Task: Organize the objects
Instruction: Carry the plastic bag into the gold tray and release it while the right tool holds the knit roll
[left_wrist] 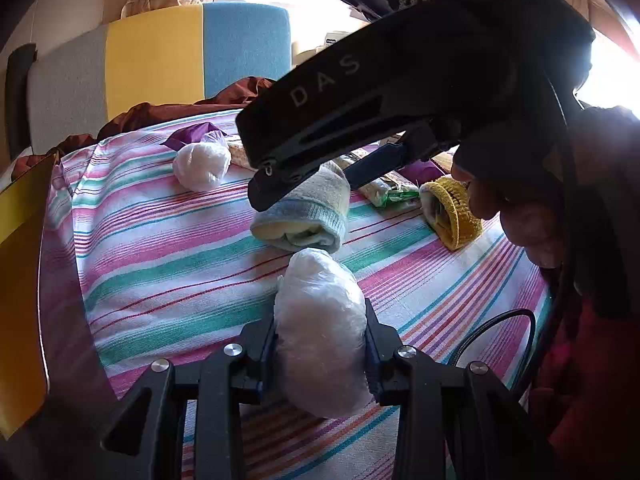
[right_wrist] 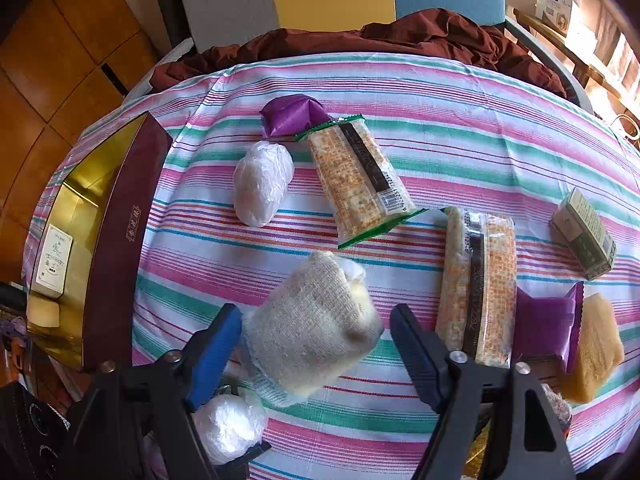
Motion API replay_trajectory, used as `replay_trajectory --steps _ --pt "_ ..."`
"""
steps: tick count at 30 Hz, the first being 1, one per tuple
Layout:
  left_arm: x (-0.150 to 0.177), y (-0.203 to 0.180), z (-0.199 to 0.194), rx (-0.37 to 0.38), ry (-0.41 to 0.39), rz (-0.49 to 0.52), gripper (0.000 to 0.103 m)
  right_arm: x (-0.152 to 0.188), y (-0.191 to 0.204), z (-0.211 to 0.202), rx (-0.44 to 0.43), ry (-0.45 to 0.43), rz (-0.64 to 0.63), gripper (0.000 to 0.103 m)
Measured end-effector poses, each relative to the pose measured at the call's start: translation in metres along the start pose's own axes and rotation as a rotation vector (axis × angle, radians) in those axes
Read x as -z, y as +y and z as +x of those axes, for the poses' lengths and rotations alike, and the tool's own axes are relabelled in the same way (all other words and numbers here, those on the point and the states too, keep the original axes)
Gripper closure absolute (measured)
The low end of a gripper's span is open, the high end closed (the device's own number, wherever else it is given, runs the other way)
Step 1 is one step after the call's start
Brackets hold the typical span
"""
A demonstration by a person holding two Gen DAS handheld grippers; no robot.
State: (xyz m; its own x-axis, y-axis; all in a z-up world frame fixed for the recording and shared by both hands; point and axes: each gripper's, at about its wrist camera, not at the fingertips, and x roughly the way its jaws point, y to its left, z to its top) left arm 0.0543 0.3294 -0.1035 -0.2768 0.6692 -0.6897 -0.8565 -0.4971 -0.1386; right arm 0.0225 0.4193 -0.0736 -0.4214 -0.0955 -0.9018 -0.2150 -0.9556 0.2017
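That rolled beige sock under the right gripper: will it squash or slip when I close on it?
The rolled sock looks soft knit, so it will likely compress between the open right gripper. Its fuzzy surface should grip rather than slip. The roll may loosen if pinched off-centre.

Your table wears a striped cloth (right_wrist: 460, 112), woven and matt. On it, the rolled sock (right_wrist: 312, 328) looks soft, knitted and fuzzy. Just behind the sock, the white bundle (right_wrist: 262, 184) is wrapped in thin, crinkly, shiny plastic. The cracker packs (right_wrist: 356, 176) beside it have clear glossy plastic wrappers. To the left of the sock, the box (right_wrist: 116, 248) is smooth card, dark red outside and shiny gold inside. Your right gripper (right_wrist: 316, 332) is matt black plastic with blue ribbed pads (right_wrist: 212, 356) and shiny metal screws.
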Motion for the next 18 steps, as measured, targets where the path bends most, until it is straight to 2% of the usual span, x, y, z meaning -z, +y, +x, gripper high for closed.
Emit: replay_trajectory --steps 5,12,18 --pt "0.0 0.0 0.0 -0.003 -0.002 0.002 0.067 -0.002 0.004 0.004 0.016 0.003 -0.033 0.038" --pt "-0.002 0.002 -0.001 -0.013 0.008 0.005 0.067 -0.001 0.005 0.007 0.032 0.013 -0.064 0.039" --pt "-0.004 -0.002 -0.013 -0.036 0.047 0.006 0.068 0.002 0.006 0.01 0.029 0.022 -0.066 0.039"
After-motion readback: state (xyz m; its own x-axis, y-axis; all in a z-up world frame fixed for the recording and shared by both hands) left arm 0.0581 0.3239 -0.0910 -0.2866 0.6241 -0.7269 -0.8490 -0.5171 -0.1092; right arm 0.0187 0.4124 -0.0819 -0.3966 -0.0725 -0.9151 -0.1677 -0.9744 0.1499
